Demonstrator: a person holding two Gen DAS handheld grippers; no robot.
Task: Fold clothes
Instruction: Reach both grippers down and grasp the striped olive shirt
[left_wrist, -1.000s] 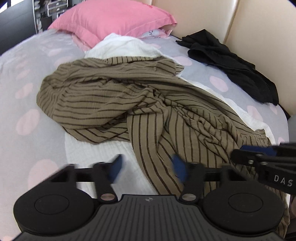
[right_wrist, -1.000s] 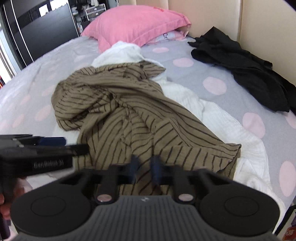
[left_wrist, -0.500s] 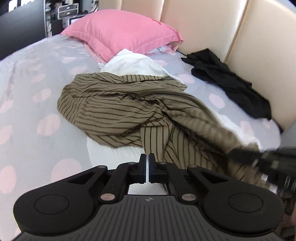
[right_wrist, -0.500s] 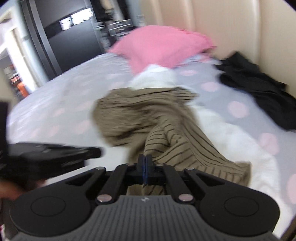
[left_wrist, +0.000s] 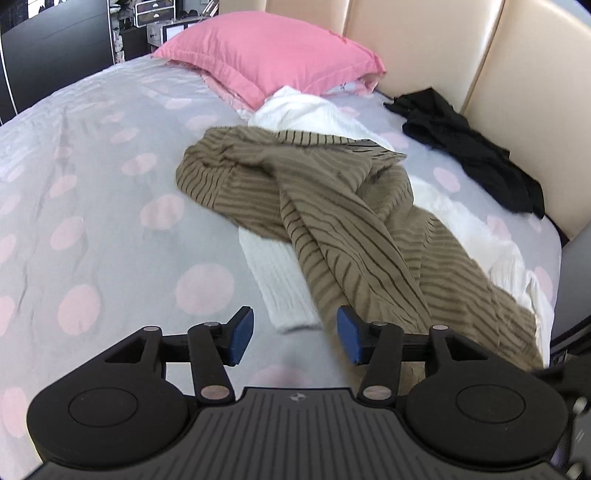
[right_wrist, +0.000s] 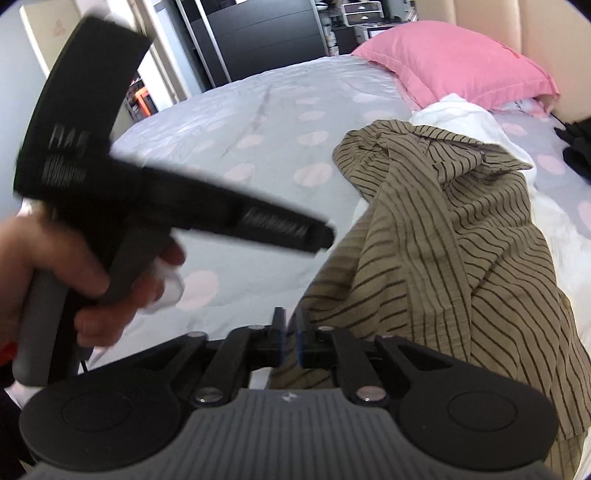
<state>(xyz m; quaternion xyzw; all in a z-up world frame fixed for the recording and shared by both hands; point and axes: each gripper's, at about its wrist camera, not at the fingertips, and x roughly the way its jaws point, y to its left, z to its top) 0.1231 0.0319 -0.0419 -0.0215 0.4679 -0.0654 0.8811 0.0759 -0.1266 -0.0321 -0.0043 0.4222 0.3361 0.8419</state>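
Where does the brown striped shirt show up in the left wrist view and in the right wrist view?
Left wrist view: the brown striped shirt runs from the centre down to the lower right, lying over a white garment.
Right wrist view: the shirt fills the right half, reaching down behind the right gripper.
Shared landmark: the pink pillow at the head of the bed, beyond the shirt in both.

Left claw (left_wrist: 291, 334) jaws just spread wide, empty, right claw (right_wrist: 290, 325) jaws just parting slightly.

A pink pillow (left_wrist: 273, 55) lies at the head of the dotted grey bed (left_wrist: 92, 192) — beige headboard (left_wrist: 461, 55) behind.
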